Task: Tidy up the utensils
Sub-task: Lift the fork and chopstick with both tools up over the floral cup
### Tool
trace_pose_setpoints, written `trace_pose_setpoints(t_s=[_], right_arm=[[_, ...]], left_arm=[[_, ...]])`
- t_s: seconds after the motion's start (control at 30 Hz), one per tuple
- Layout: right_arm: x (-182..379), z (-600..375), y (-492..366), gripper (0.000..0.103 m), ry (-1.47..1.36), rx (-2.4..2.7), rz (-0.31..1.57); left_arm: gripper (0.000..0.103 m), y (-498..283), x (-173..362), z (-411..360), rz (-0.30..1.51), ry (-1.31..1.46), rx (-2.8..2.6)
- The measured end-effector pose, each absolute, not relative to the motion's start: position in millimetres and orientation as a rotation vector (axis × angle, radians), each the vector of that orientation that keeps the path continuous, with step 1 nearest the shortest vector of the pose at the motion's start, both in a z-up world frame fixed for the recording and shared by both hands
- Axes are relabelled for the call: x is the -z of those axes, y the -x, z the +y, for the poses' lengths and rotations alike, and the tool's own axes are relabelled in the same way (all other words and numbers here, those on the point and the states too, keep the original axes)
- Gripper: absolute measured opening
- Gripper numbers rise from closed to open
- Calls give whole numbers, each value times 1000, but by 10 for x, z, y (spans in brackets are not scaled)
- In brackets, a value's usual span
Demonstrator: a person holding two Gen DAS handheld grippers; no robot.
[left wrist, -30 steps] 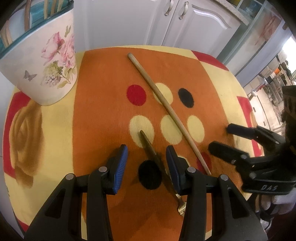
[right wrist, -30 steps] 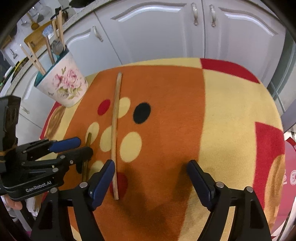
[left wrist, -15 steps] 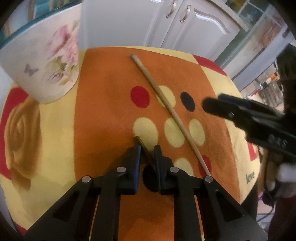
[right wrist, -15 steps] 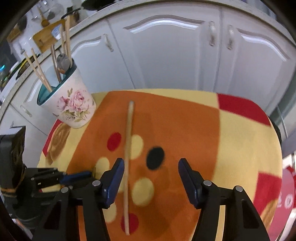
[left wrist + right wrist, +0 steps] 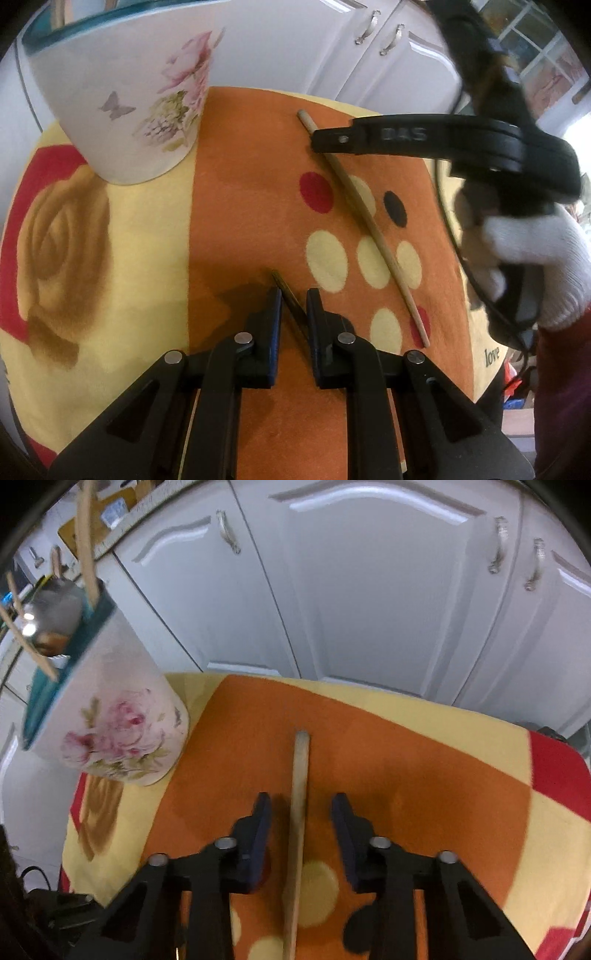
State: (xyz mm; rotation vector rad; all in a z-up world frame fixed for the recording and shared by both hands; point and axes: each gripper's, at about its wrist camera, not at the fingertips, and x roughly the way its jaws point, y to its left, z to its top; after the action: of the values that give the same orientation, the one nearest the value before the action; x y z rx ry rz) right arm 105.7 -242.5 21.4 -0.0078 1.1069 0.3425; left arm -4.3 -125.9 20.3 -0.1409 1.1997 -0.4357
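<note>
My left gripper (image 5: 293, 295) is shut on a thin dark metal utensil handle (image 5: 286, 290), lifted slightly over the orange cloth. A long wooden stick (image 5: 364, 225) lies on the cloth; in the right wrist view it (image 5: 298, 812) runs between the fingers of my right gripper (image 5: 301, 805), which is open and straddles it near its far end. The right gripper also shows in the left wrist view (image 5: 424, 138) over the stick's far end. The floral holder (image 5: 125, 96) stands at the back left and holds several utensils (image 5: 86, 539).
The table is covered by an orange, yellow and red cloth (image 5: 240, 221) with dots. White cabinet doors (image 5: 369, 590) stand just behind the table. A gloved hand (image 5: 532, 258) holds the right gripper.
My left gripper closed on the dark utensil handle and moved toward the holder. My right gripper moved forward along the wooden stick to its far end and narrowed around it.
</note>
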Motion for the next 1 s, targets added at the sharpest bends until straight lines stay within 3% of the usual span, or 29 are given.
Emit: trace_pose_setpoints(t_s=[0.1,1.0], right_arm=[[-226,-2380,-1099,8,50,-336,1100],[-1527,-2832,267,7,-61,-447,774]], left_arm=[[11,21,-202,-1214,1201,159,437],[5,501,-1175,-510,990,194,436]])
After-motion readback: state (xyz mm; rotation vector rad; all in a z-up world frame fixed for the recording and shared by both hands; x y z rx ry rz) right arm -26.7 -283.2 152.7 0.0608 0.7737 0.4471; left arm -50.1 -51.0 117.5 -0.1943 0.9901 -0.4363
